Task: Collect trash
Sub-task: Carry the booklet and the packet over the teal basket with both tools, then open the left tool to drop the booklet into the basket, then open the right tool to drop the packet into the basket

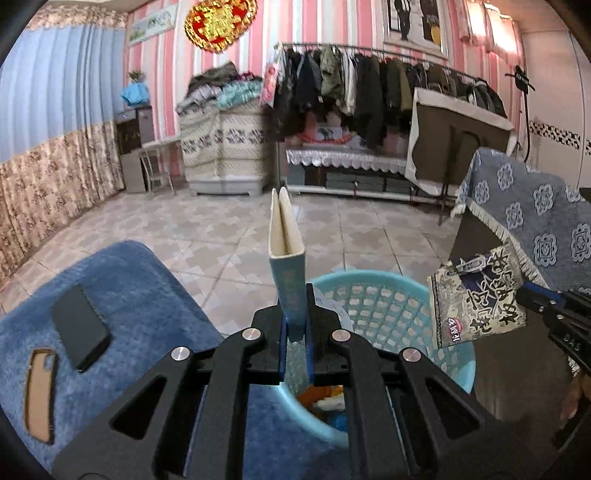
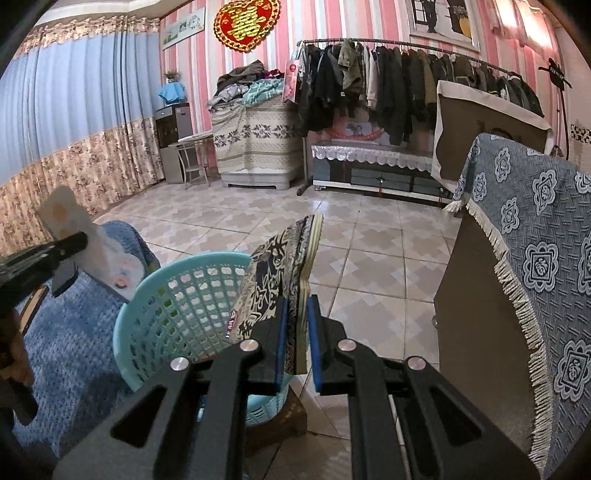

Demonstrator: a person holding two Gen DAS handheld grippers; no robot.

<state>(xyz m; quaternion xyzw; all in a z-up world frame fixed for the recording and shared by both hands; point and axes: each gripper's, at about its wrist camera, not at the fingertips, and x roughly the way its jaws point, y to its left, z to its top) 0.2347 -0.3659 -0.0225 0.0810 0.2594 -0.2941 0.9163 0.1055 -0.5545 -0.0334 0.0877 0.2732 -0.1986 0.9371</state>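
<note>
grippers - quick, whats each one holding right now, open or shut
Left gripper: shut on a flat light blue packet.
Right gripper: shut on a black-and-cream printed wrapper.

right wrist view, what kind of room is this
Most likely a lived-in room of a home, perhaps a bedroom: a long clothes rack full of hanging jackets, folded bedding piled on a covered chest, floral curtains, and a red heart decoration on the pink striped wall.
</note>
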